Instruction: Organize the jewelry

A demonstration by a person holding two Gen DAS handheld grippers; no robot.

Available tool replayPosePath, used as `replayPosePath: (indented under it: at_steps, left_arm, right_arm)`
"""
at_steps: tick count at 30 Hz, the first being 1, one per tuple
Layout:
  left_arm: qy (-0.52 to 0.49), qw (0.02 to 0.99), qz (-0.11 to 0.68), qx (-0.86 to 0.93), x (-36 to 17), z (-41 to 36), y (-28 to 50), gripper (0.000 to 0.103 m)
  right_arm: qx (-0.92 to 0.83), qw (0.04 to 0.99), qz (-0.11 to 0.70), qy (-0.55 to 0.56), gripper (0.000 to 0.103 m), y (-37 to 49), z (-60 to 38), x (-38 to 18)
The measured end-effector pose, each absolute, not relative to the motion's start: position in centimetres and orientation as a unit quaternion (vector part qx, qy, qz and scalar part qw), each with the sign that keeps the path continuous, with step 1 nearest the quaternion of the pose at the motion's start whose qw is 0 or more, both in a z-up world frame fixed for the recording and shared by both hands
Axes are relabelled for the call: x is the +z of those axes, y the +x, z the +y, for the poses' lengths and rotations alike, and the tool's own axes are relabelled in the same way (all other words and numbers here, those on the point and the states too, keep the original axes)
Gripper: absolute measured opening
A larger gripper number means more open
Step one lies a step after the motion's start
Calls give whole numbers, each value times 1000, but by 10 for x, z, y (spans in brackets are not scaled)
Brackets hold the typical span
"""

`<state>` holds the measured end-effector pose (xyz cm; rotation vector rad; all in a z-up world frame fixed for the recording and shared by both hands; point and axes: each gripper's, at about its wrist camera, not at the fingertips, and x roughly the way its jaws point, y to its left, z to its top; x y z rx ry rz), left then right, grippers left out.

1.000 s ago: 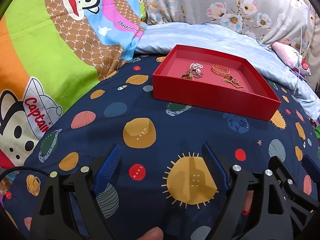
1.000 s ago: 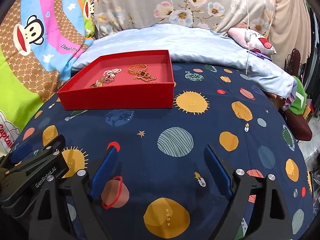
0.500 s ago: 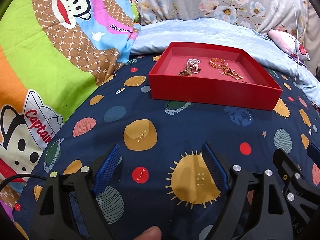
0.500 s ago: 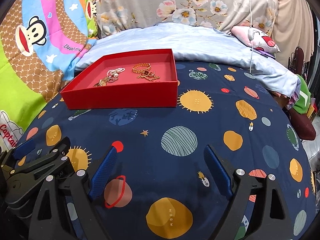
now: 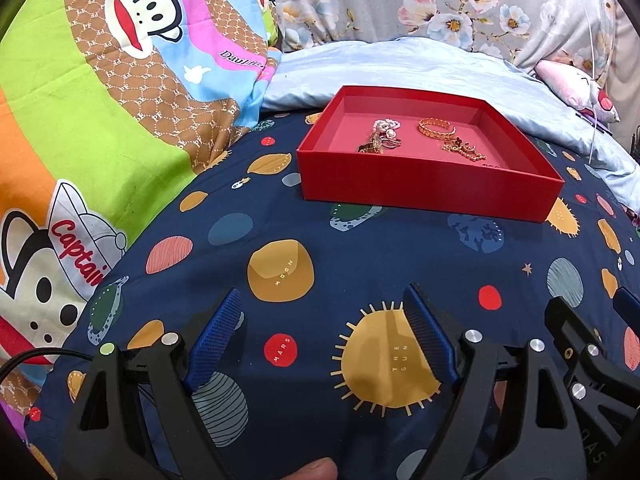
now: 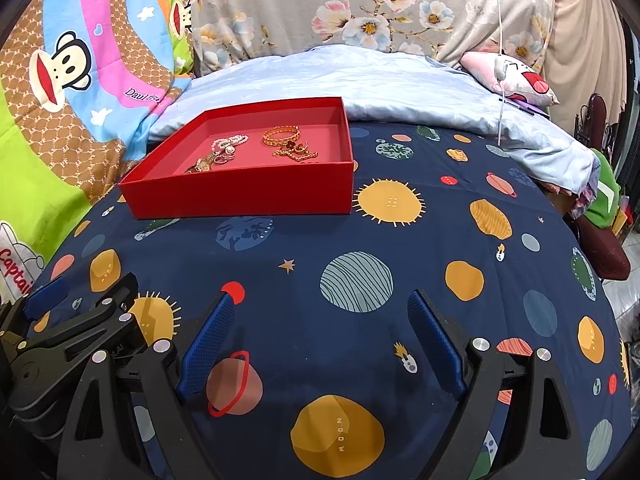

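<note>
Left gripper and right gripper both spread wide, nothing between the pads, low over the navy planet-print sheet. Further back, red box on the sheet, holding pearl piece, gold bracelet and chain.

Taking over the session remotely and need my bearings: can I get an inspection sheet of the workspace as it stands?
Surface: navy planet-print bedsheet, soft and domed.
Job's things: shallow red cardboard box, open-topped, holding a pink bead strand, a gold chain bangle and smaller gold pieces, all loose together.
Clutter: nothing seen on the sheet.
Grippers: left tongs and right tongs open, empty, short of the box.
Cables: thin white cord hanging at the far right.
Surroundings: cartoon-monkey quilt, pale blue blanket, floral pillow.
</note>
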<state>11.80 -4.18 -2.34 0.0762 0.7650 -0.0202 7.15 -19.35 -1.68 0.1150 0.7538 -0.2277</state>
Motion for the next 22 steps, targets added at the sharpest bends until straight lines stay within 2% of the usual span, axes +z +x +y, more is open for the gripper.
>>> replayPosePath:
  at_steps: [22]
  left_arm:
    - [40, 931, 362, -2, -21, -40, 115, 79]
  right_arm:
    - [-108, 924, 363, 57, 87, 70, -195, -16]
